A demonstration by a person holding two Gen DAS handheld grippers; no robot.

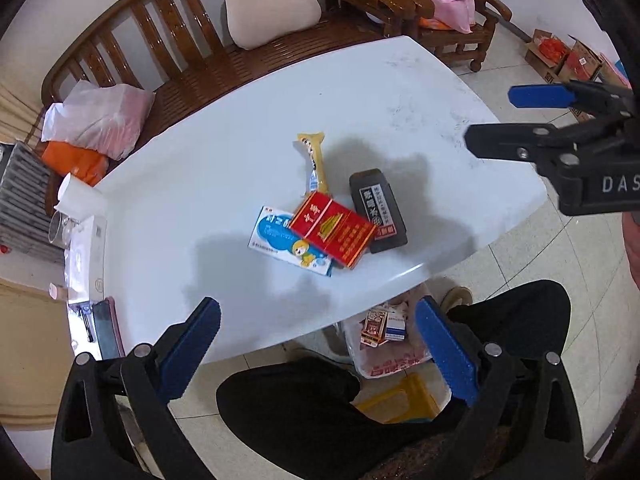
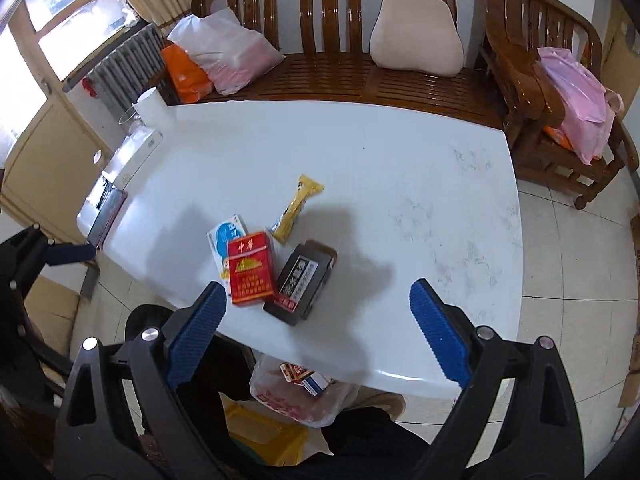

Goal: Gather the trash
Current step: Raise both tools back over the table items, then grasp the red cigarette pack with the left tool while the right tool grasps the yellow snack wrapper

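Note:
On the white table [image 1: 224,168] lies a small heap: a red cigarette pack [image 1: 333,230] [image 2: 251,268] on top of a blue-and-white medicine box [image 1: 280,242] [image 2: 226,236], a black box [image 1: 378,210] [image 2: 304,280] beside it, and a yellow snack wrapper [image 1: 316,164] [image 2: 298,208] behind. My left gripper [image 1: 318,344] is open and empty, above the table's near edge. My right gripper [image 2: 316,328] is open and empty, just short of the heap; it also shows in the left wrist view [image 1: 492,120]. A plastic trash bag [image 1: 390,340] [image 2: 300,396] with small boxes in it sits under the table edge.
A wooden bench [image 2: 340,76] with a beige cushion [image 2: 416,40] and plastic bags [image 2: 228,52] stands behind the table. A cup [image 2: 152,110], a glass and a phone [image 2: 108,216] sit at the table's left end. A yellow stool [image 2: 264,436] and the person's legs are below.

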